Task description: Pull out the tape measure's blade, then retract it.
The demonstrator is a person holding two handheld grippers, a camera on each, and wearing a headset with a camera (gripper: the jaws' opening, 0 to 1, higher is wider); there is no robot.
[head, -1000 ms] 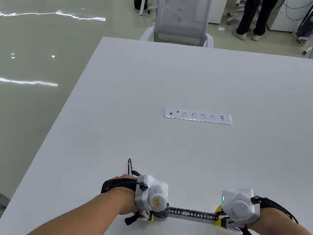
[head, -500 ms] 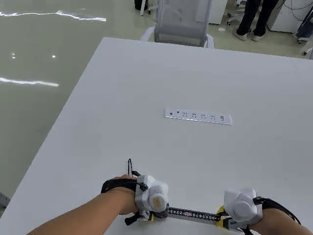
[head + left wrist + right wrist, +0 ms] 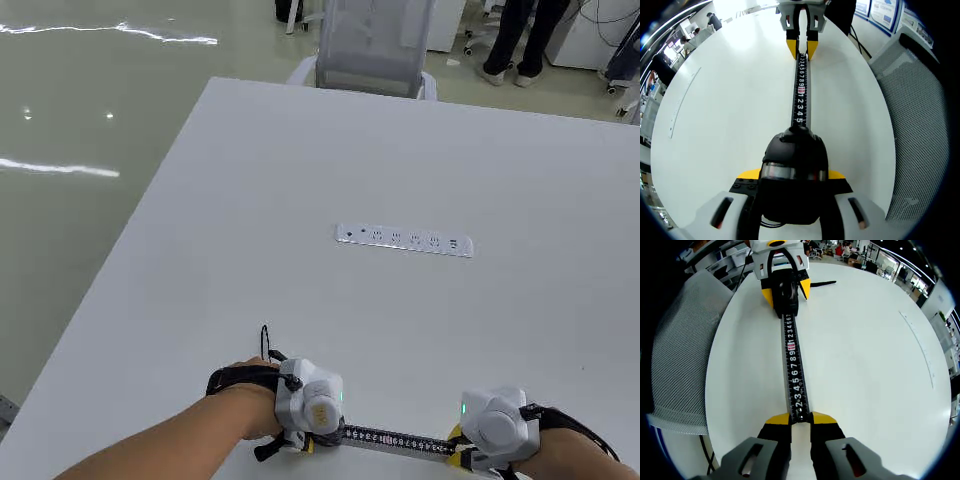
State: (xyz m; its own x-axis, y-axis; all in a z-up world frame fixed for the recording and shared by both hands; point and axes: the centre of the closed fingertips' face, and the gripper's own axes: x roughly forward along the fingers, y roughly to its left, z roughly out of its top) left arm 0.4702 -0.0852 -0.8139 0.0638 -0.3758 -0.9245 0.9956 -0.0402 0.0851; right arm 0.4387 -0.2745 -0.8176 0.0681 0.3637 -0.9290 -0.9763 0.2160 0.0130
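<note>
Blade (image 3: 395, 439) longer now; white table (image 3: 400, 160), glossy floor (image 3: 90, 100).

We see the table (image 3: 400, 150) as a smooth, matt white top; on it the tape measure case (image 3: 795, 155) looks like glossy black plastic, its blade (image 3: 791, 365) matt black with printed numerals. The left gripper (image 3: 792, 176) and right gripper (image 3: 800, 419) have smooth white plastic shells. Beyond the table, the chair back (image 3: 375, 40) is grey mesh and the floor (image 3: 90, 120) is polished and reflective

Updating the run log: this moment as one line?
left hand-held gripper: shut on tape measure case | right hand-held gripper: shut on blade tip | blade: extended between them, over table
</note>
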